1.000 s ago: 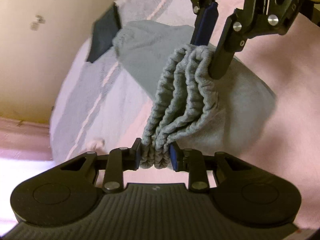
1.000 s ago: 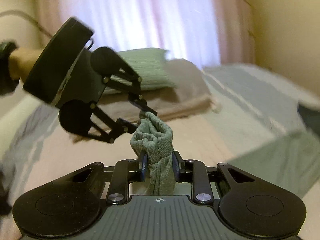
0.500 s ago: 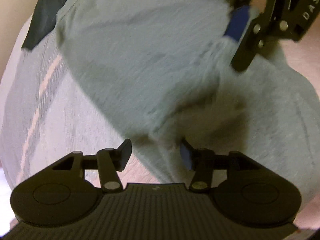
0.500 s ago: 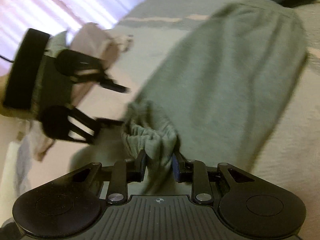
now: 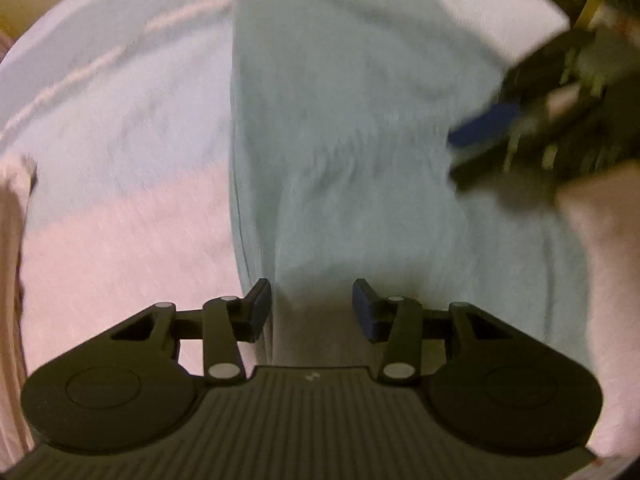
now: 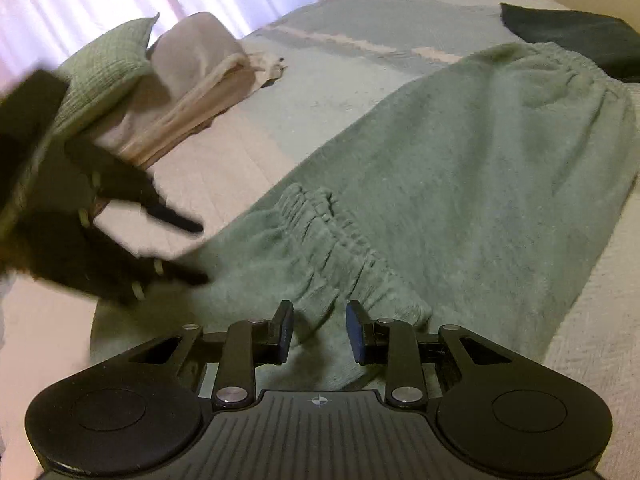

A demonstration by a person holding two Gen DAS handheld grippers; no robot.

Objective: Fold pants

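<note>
pants (image 6: 460,184) | grey-green fleece | folded, flat on bed | gathered cuffs (image 6: 332,240) lying on top

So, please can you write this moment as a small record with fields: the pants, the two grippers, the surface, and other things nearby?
pants: grey-green pants lying on the bed, one end with gathered cuffs laid over the rest
left gripper: open, over the pants, holding nothing
right gripper: open, just before the cuffs, holding nothing
surface: bedspread, pale with a light stripe
nearby: green pillow, beige folded bedding, dark cloth beyond the pants
</note>
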